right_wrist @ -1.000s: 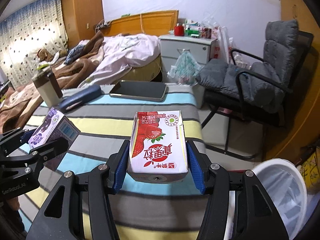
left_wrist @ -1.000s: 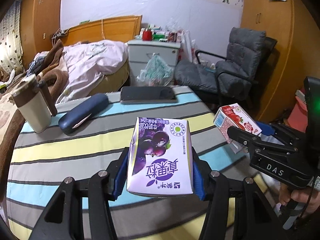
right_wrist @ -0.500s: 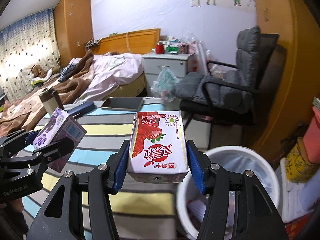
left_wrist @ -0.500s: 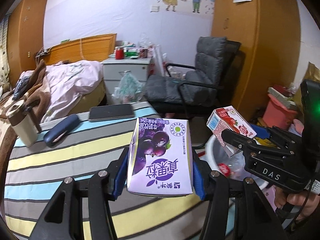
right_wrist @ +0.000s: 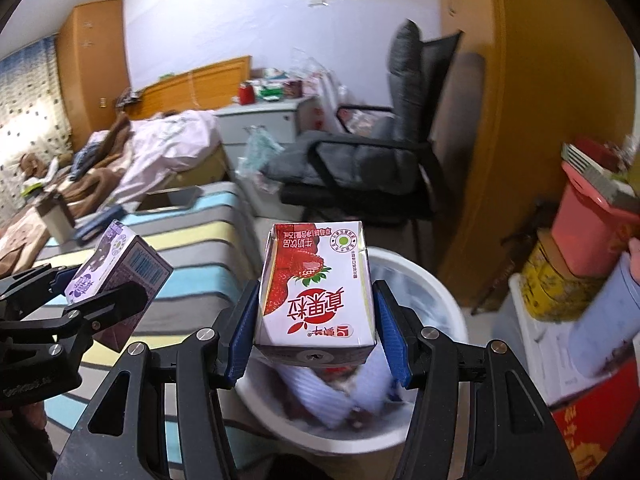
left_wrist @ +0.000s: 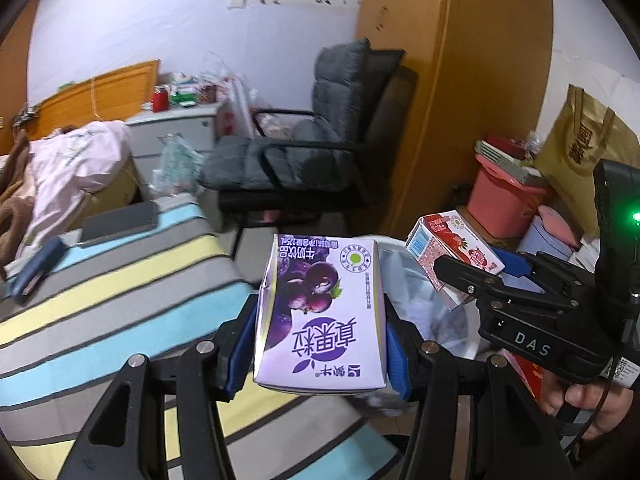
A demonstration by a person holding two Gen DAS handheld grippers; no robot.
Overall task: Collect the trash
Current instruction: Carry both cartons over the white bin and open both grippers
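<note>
Two small drink cartons are in play, one per hand. The left hand-held gripper (left_wrist: 320, 316) is clamped on the purple grape-printed milk carton (left_wrist: 322, 312), its blue pads pressed against the carton's narrow sides so the printed face points up at the camera; the carton hangs past the edge of the striped cloth-covered worktop (left_wrist: 120, 280). The right hand-held gripper (right_wrist: 316, 312) is clamped the same way on the red strawberry-printed milk carton (right_wrist: 316, 288), which sits directly above the one round white plastic waste bin (right_wrist: 448, 304), a placement that suits a straight drop. Side grips likely keep each box from slipping or crushing while carried. The bin already holds some pale crumpled waste. Judging by this, the red carton looks ready for release first, the purple one next.
</note>
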